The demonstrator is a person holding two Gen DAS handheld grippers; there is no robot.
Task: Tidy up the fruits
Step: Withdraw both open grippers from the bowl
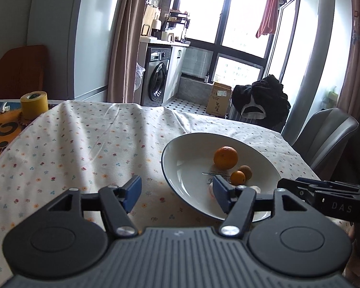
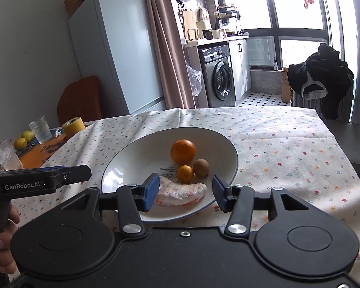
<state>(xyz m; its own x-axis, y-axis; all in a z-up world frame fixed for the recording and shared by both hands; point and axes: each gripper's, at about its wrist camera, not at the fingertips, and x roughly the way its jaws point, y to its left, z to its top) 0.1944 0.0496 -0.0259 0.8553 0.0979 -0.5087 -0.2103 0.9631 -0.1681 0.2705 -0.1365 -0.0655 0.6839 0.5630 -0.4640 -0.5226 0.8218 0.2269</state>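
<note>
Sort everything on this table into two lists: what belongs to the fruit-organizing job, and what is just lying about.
Job: white plate, large orange, small orange, brown kiwi-like fruit, peeled pomelo-like segment, the open left gripper and right gripper.

Lying about: yellow tape roll, two glasses, two lemons.

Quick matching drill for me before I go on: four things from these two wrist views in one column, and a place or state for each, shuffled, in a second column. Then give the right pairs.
Things
1. large orange
2. peeled pomelo segment
3. yellow tape roll
4. right gripper

Places or states
A. on the orange mat past the tablecloth's left edge
B. open, fingers on either side of a fruit piece
C. farthest fruit in the white plate
D. lying at the plate's near rim

Pairs: 1-C, 2-D, 3-A, 4-B
</note>
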